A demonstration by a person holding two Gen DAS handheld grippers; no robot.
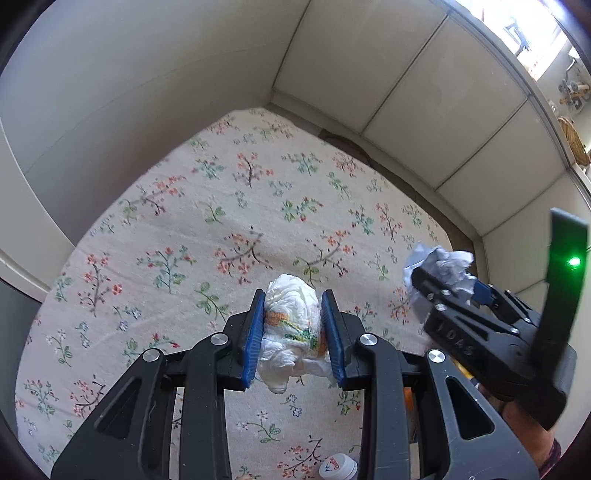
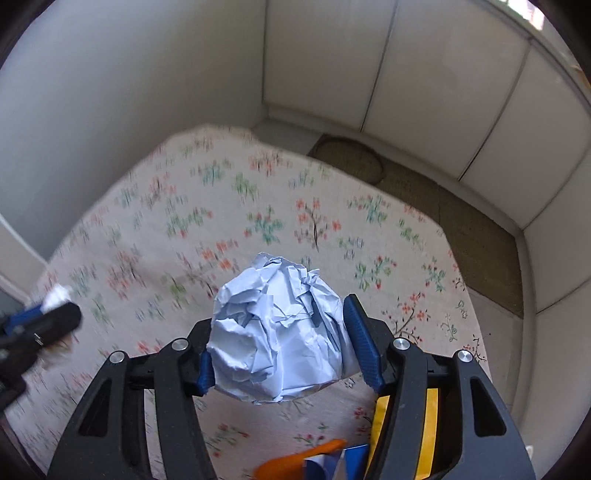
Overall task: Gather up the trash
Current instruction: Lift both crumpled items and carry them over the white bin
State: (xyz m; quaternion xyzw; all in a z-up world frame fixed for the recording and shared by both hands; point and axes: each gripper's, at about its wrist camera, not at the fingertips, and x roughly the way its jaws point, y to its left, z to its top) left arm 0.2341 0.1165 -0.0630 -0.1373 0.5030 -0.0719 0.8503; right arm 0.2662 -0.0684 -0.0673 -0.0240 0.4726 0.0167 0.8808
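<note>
Two wads held, left gripper (image 1: 293,328) clamping one white wrapper (image 1: 291,325), right gripper (image 2: 284,343) clamping one blue paper ball (image 2: 277,332).

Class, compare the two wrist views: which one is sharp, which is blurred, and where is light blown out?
Left wrist view: floral cloth sharp, window at top right overexposed. Right wrist view: cloth print smeared by motion, crumpled blue paper crisp; both bend walls, fisheye-style.

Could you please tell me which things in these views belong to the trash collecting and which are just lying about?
Part of the job:
- white crumpled wrapper, held in the left gripper
- blue crumpled paper, held in the right gripper

Just lying about:
- floral tablecloth
- white bottle cap
- round woven mat
</note>
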